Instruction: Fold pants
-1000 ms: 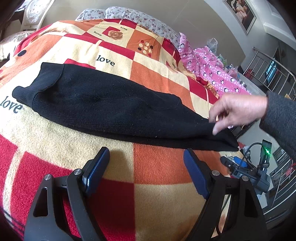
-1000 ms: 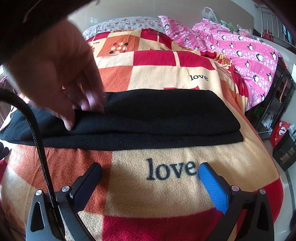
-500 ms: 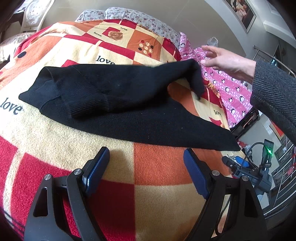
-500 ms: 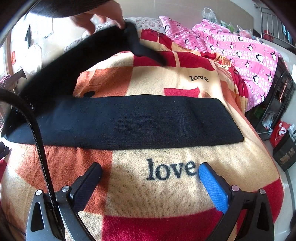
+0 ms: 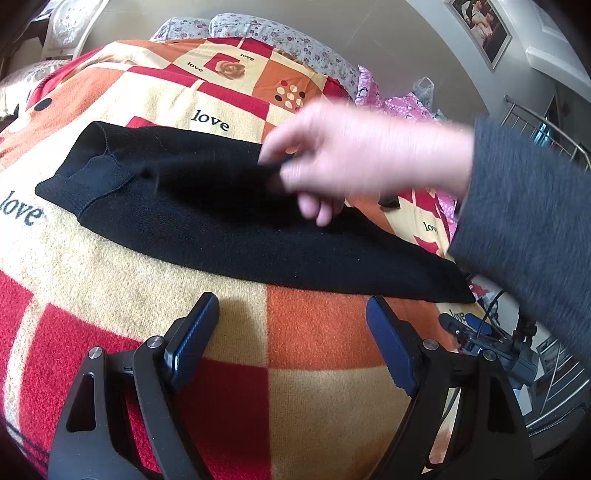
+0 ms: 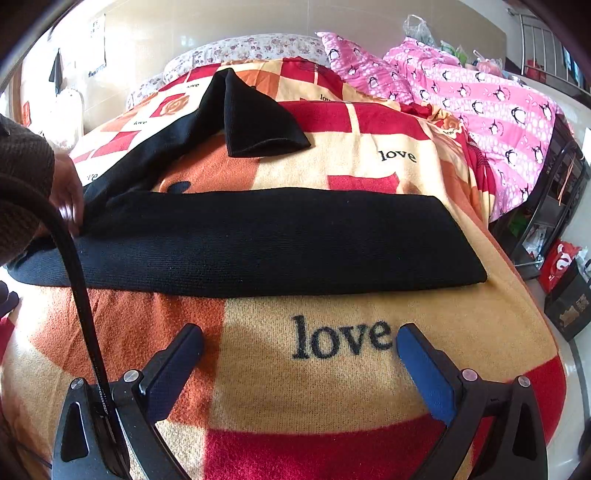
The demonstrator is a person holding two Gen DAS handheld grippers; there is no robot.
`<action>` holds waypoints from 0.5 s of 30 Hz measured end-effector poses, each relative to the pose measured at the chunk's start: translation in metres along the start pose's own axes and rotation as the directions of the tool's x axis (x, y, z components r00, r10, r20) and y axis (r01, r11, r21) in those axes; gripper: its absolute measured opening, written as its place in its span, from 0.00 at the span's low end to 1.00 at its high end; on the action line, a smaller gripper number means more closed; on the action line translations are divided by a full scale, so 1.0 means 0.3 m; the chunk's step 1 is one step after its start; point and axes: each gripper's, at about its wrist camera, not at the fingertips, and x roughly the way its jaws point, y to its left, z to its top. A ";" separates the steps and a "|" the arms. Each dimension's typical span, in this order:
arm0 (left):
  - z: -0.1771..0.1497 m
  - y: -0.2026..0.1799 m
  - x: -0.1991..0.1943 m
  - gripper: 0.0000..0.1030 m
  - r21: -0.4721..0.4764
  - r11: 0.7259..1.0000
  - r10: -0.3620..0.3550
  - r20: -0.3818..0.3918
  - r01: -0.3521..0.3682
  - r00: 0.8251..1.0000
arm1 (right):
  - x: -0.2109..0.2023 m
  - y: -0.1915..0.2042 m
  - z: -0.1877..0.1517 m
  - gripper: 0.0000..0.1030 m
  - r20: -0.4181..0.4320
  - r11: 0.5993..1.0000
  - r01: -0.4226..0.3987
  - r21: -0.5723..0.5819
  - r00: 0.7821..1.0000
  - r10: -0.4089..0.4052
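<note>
Black knit pants (image 5: 207, 206) lie across the checked blanket (image 5: 314, 332). One leg lies flat along the near side (image 6: 277, 243). The other leg (image 6: 255, 118) is thrown back toward the pillows. A bare hand (image 5: 354, 158) in a grey sleeve reaches over the pants and touches the cloth near their middle; it shows at the left edge in the right wrist view (image 6: 68, 192). My left gripper (image 5: 291, 332) is open and empty, resting short of the pants. My right gripper (image 6: 299, 362) is open and empty over the word "love".
A pink penguin quilt (image 6: 480, 96) lies on the bed's right side. Floral pillows (image 5: 258, 33) are at the head. A black cable (image 6: 81, 295) crosses the right wrist view. Bags and a rack (image 6: 561, 266) stand beyond the bed's right edge.
The hand lifted the upper pant leg off the lower one, swung it toward the pillows and dropped it there. It then came back to the pants' middle. Both grippers stayed still.
</note>
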 end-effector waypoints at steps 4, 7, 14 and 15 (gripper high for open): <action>0.000 -0.004 0.000 0.80 0.005 1.000 0.005 -0.002 -0.005 1.000 | -0.001 -0.001 -0.001 1.00 0.001 1.000 0.000 0.000 1.000 0.000; 0.002 -0.010 0.005 0.80 0.008 1.000 0.010 -0.002 -0.010 1.000 | -0.001 -0.001 -0.001 1.00 0.001 1.000 0.000 0.000 1.000 0.000; 0.001 -0.016 0.012 0.80 0.004 1.000 0.018 -0.006 -0.018 1.000 | -0.001 0.000 -0.002 1.00 0.001 1.000 0.000 0.000 1.000 0.000; 0.004 -0.014 0.009 0.80 0.001 1.000 0.015 -0.008 -0.015 1.000 | -0.001 0.000 -0.002 1.00 0.001 1.000 0.000 0.000 1.000 0.000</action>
